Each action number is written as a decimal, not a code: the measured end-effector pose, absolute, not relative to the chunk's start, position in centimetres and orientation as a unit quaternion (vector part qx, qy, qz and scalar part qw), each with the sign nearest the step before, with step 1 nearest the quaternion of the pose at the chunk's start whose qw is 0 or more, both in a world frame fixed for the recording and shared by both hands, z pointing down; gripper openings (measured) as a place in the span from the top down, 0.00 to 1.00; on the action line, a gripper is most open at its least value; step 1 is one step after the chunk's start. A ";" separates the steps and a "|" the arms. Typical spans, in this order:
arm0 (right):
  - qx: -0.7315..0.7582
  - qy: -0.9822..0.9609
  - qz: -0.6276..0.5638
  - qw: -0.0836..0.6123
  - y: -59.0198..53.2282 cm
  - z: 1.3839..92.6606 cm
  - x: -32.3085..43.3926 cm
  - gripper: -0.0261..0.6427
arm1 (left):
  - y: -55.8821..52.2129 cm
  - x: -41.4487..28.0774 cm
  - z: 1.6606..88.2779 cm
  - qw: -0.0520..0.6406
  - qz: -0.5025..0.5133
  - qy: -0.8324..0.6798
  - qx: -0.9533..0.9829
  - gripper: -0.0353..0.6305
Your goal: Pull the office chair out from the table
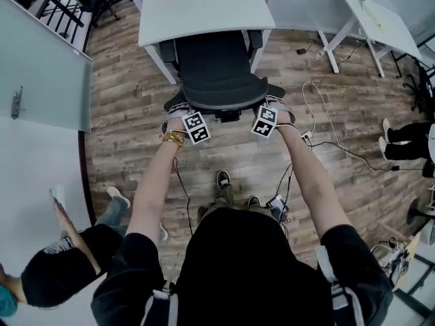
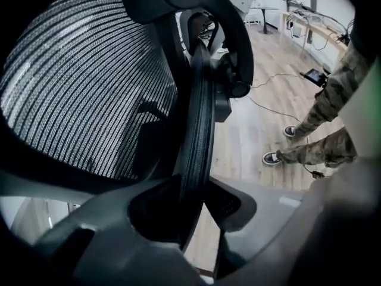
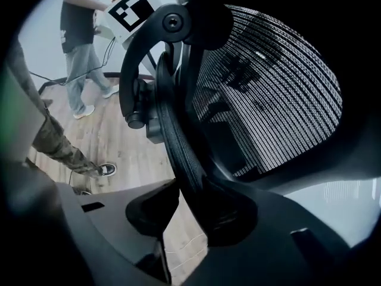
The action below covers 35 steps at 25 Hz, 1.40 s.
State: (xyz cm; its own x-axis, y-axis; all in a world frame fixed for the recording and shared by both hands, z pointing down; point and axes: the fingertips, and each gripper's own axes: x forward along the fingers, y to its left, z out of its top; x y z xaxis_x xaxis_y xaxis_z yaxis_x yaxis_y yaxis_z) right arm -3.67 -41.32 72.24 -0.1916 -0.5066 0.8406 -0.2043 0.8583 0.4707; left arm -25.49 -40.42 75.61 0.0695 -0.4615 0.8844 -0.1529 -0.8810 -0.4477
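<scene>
"So, what could go wrong from here?"

"Mostly the grip. I have the left gripper [image 1: 178,114] clamped on the backrest rim [image 2: 199,136] at one top corner. The right gripper [image 1: 277,107] is closed on the same rim at the other corner. Each one bites only a thin, curved edge. If I pull unevenly, I expect the office chair [image 1: 216,73] will swivel instead of rolling, and a pad could slide off. The cables [image 1: 326,124] on the floor at the right of the frame could also snag a wheel."

"Where is the chair now?"

"Upper centre of the head view. The seat is tucked at the near edge of the white table [image 1: 204,5], and the back faces me."

"And your arms?"

"Both reach forward from the bottom of the frame, almost straight. My wrists are tipped so the grippers point steeply down onto the rim. My shoes [image 1: 223,179] sit just below the chair in the frame, so unless I step back as I pull, I think the base will hit them."
</scene>
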 end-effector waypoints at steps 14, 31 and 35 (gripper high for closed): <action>0.230 -0.761 -0.135 0.591 -39.5 72.2 -3.0 0.78 | -38.2 -24.9 75.7 0.116 -0.653 0.214 -0.717 0.76; 0.236 -0.763 -0.138 0.586 -37.4 72.4 -2.7 0.78 | -36.2 -24.7 75.9 0.098 -0.662 0.220 -0.710 0.75; 0.232 -0.763 -0.138 0.587 -37.0 72.4 -2.4 0.78 | -35.7 -24.4 75.9 0.091 -0.664 0.218 -0.710 0.75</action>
State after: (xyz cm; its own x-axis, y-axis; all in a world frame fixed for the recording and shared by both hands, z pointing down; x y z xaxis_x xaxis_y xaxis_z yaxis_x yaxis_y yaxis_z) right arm -2.36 -36.98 72.37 -0.2019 -0.5172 0.8317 -0.1919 0.8536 0.4842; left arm -24.38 -35.71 75.88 0.0242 -0.4308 0.9021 -0.1883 -0.8882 -0.4191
